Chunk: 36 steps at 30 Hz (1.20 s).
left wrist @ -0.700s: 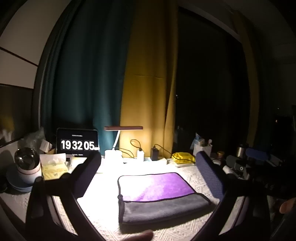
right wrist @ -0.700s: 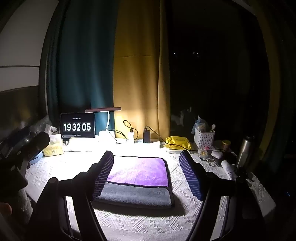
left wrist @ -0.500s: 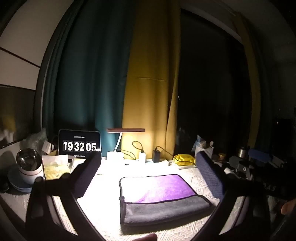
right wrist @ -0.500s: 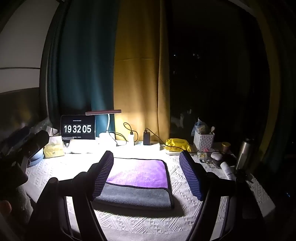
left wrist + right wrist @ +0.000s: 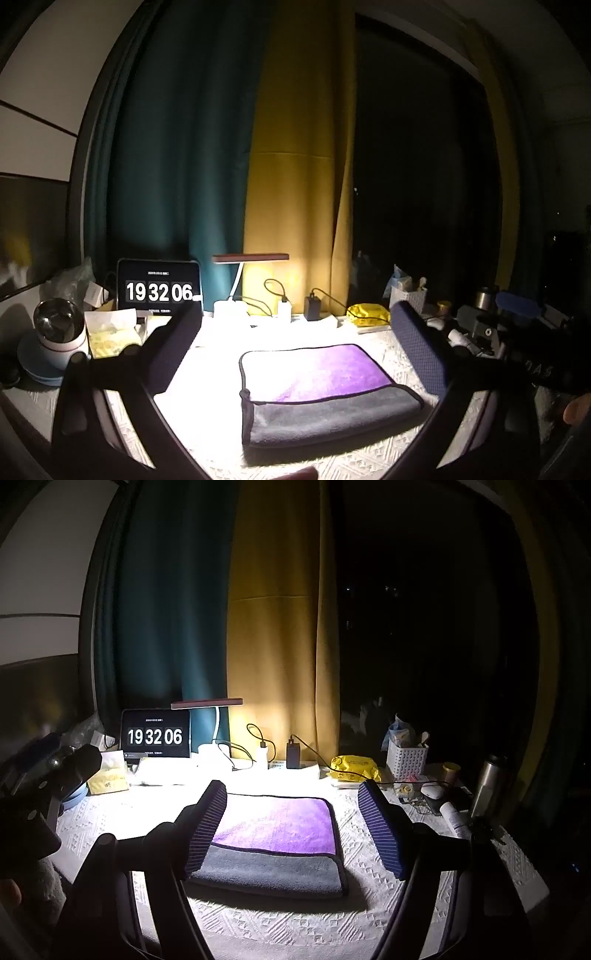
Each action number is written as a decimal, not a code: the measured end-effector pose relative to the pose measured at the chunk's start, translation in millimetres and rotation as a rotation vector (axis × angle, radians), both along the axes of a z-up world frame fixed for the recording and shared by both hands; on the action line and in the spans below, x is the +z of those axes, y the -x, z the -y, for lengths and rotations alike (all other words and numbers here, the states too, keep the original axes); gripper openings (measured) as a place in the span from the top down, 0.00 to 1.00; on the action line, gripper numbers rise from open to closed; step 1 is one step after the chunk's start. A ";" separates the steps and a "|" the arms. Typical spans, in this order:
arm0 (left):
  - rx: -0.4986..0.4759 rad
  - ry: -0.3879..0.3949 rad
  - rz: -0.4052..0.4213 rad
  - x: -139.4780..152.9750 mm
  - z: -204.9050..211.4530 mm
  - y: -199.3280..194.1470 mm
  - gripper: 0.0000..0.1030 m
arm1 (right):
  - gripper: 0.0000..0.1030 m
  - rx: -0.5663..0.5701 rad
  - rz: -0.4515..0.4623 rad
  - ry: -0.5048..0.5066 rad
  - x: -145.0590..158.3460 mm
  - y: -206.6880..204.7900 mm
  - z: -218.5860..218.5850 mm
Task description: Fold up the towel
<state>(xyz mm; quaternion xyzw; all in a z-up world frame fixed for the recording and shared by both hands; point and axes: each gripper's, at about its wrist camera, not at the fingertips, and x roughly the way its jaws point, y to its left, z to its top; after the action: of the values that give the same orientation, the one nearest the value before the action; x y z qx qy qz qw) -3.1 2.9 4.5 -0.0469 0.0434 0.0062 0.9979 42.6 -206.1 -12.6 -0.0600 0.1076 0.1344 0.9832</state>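
I hold both grippers level above the near edge of the desk, pointing toward the back edge. Left gripper: fingers spread wide, nothing between the pads, raised clear of the cloth-covered surface; its left finger sits toward the desk's left side, its right finger beside the towel's right edge. Right gripper: fingers likewise spread wide and empty, framing the towel from above, not touching it. The towel lies folded in the middle of the desk, nearer the front edge, flat; purple face up at the back, grey flap folded over the front portion, dark piping along the edges. In the right wrist view the towel shows the same layering. Along the back edge: a clock display reading 19 32 06 near the back-left corner, a lit desk lamp just beside it, a yellow packet and a white basket toward the right.
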 end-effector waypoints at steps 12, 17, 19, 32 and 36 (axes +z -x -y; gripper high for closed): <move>-0.003 0.005 0.009 2.5 -1.4 4.8 0.00 | 0.26 -0.005 0.004 -0.002 0.3 0.0 0.0; -0.008 0.001 0.005 4.3 0.6 4.1 0.00 | 0.26 -0.009 0.003 -0.004 0.4 0.5 1.4; -0.008 -0.001 0.006 4.8 0.6 4.3 0.00 | 0.26 -0.011 0.004 -0.004 0.5 0.4 1.0; -0.010 0.005 0.007 5.2 -1.0 5.3 0.00 | 0.26 -0.013 0.008 -0.001 0.7 0.2 1.2; -0.014 0.007 0.008 4.7 -1.7 6.1 0.00 | 0.26 -0.013 0.007 0.002 1.1 0.4 1.0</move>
<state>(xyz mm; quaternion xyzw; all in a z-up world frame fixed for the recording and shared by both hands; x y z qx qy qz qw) -9.2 4.6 9.1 -0.0499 0.0396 -0.0010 0.9980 42.2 -207.1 -11.5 -0.0607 0.1045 0.1279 0.9844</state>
